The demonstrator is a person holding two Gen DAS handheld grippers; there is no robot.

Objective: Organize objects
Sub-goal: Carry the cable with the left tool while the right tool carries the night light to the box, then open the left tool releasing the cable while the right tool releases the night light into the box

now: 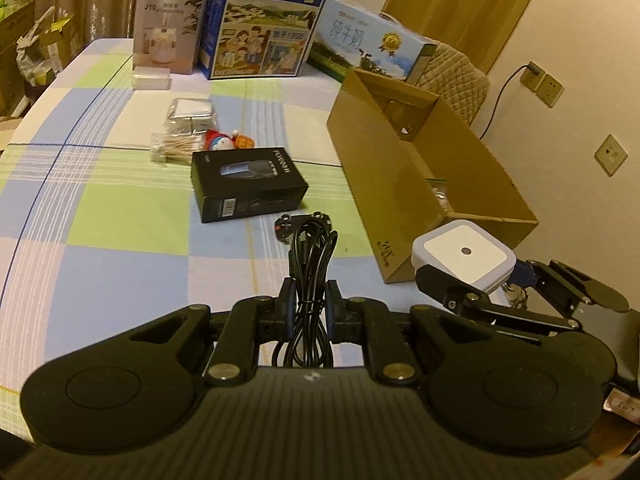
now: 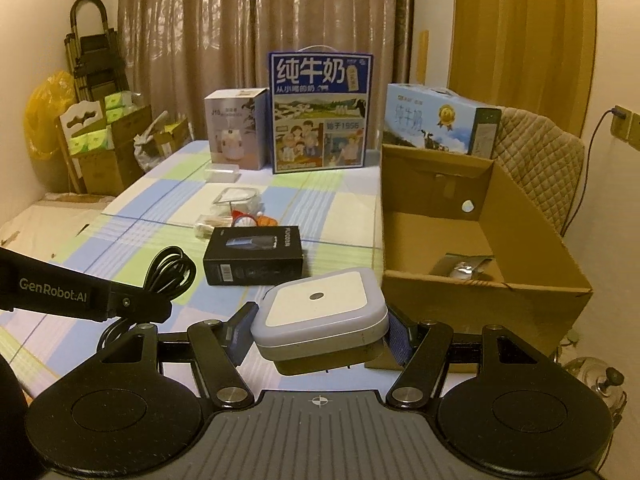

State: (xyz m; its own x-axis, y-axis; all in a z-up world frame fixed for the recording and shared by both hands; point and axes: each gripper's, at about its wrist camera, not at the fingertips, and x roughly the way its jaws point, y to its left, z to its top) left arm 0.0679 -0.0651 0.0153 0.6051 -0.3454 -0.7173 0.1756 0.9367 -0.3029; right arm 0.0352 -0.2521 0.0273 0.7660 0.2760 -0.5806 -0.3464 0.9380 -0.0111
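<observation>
In the left wrist view, the left gripper point(image 1: 311, 304) is clenching a coiled black cable point(image 1: 310, 256) at lower centre, lifted over the checked tablecloth point(image 1: 120, 208). A black product box point(image 1: 248, 184) is lying just beyond it, with small toys point(image 1: 232, 140) and cotton swabs point(image 1: 176, 148) behind. At lower right the right gripper point(image 2: 320, 332) is grasping a white square device point(image 2: 324, 316), close beside the open cardboard box point(image 2: 532, 240). Milk cartons point(image 2: 320, 116) are standing along the far edge before brown curtains point(image 2: 240, 20).
</observation>
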